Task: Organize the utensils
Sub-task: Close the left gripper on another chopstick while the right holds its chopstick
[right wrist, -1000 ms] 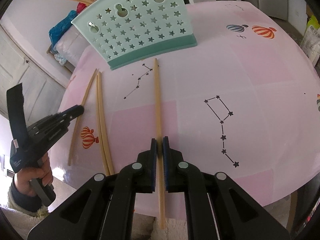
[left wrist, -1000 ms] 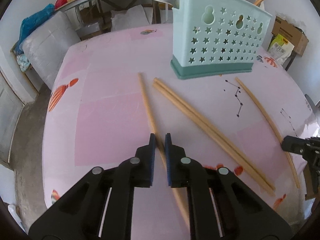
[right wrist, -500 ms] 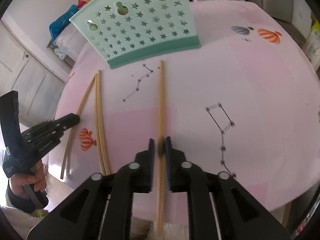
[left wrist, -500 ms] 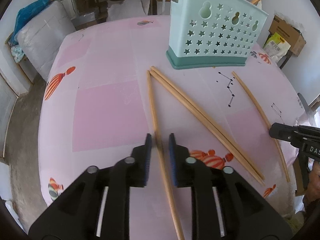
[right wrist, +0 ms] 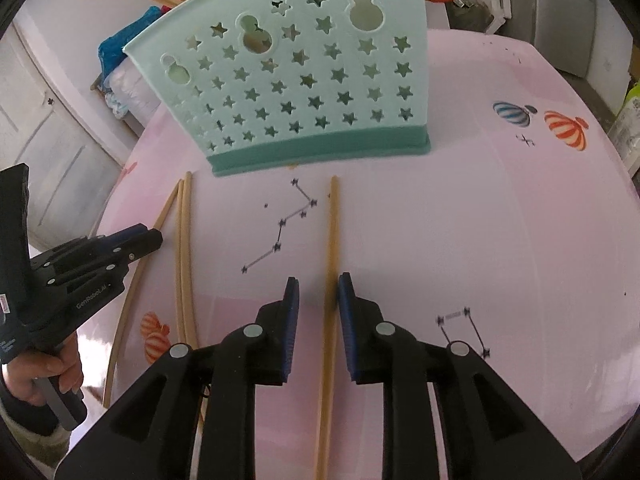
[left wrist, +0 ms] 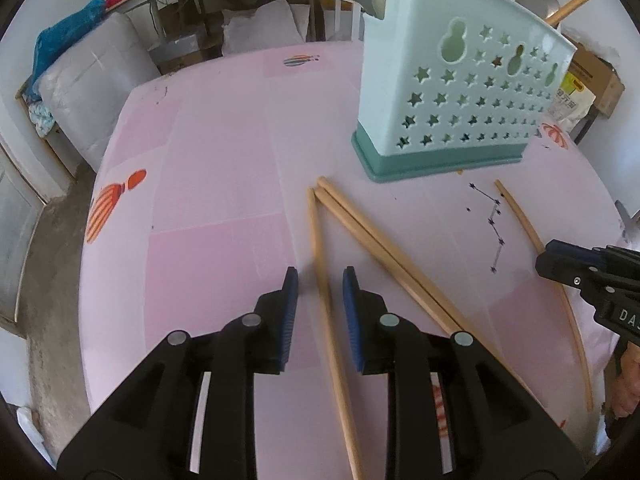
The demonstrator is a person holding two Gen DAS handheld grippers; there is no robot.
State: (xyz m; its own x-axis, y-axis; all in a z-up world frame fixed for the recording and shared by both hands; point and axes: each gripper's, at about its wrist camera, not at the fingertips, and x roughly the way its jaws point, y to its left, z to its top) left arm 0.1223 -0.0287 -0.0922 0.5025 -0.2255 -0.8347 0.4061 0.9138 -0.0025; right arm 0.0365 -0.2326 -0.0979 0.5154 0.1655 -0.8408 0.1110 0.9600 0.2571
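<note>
While both tilt tableward, each claw (left wrist: 319, 276) (right wrist: 318, 284) straddles a chopstick (left wrist: 320, 240) (right wrist: 333, 224), opening

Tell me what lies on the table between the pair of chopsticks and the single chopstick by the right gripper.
Only bare pink tablecloth with a printed star constellation, between the pair of chopsticks and the single chopstick; the right wrist view shows it.

Both hand-held grippers, left (left wrist: 319, 285) and right (right wrist: 318, 292), have let go of their chopsticks (left wrist: 326, 300) (right wrist: 331, 240); the right's jaws are opening.
</note>
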